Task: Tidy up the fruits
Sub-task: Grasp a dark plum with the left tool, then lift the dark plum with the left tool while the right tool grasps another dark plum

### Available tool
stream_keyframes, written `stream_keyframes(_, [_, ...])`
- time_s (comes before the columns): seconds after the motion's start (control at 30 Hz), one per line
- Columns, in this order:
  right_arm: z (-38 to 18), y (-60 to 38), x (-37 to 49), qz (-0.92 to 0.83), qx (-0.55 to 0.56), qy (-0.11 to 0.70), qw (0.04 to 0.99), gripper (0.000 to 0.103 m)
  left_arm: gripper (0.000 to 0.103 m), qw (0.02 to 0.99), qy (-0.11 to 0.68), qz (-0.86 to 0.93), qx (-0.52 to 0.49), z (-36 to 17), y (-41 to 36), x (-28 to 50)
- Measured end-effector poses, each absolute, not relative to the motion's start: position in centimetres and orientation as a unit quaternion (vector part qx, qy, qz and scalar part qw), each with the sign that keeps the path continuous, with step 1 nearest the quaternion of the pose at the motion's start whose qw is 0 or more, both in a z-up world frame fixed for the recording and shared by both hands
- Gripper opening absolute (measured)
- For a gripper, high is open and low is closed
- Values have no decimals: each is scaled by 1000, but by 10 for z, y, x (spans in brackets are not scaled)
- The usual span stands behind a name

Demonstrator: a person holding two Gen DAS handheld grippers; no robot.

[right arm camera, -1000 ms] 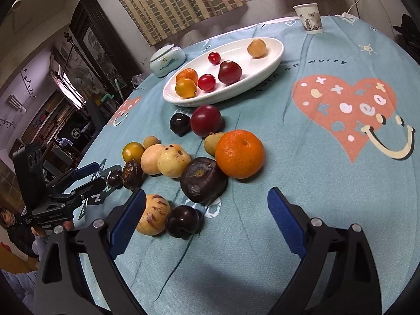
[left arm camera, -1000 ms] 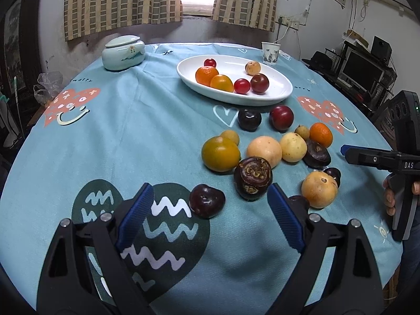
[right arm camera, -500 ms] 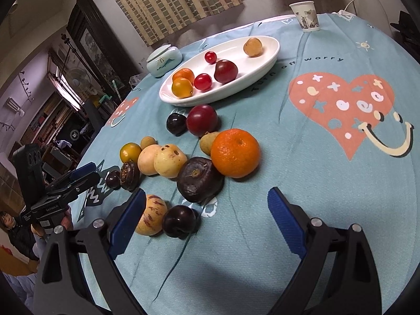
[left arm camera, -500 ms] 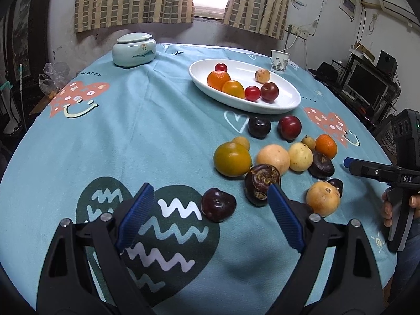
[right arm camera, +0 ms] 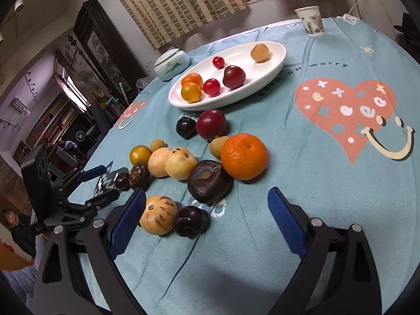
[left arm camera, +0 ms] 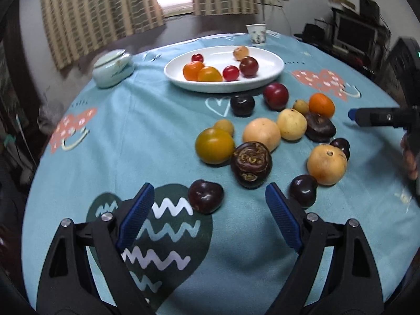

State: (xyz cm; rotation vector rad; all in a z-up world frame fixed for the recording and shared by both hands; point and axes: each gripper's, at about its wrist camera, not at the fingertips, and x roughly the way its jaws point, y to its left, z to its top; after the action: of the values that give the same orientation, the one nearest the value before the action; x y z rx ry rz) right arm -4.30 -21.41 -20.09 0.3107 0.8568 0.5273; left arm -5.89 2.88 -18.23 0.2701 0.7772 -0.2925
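Showing only rightward – striped fruit [right arm camera: 158, 215] beside right tool [right arm camera: 206, 216].

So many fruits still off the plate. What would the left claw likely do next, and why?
Probably ease forward and down over the small dark plum. The left gripper is open and empty, and that plum lies just ahead between its fingers, apart from the other fruit. The white plate still has bare room.
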Motion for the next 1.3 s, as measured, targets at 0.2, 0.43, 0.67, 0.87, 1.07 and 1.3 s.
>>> stream_keyframes(0.2, [-201, -214, -42, 246, 150, 410, 865, 95, 51, 889, 416, -138, 130, -193, 35, -33])
stream_keyframes(0.43, [-201, -213, -43, 246, 143, 411, 866, 95, 48, 877, 443, -158, 103, -200, 39, -22])
stream_keyframes(0.67, [-202, -208, -44, 255, 130, 408, 867, 95, 32, 883, 437, -163, 42, -195, 44, -23])
stream_keyframes(0.87, [-186, -188, -59, 312, 87, 360, 875, 95, 32, 917, 380, -118, -32, -179, 70, -27])
stream_keyframes(1.07, [-171, -109, -83, 333, -65, 360, 869, 95, 32, 915, 387, -98, -50, -180, 83, -22])
stream_keyframes(1.3, [-188, -36, -81, 329, -208, 403, 828, 71, 32, 916, 382, -105, -59, -177, 89, -24])
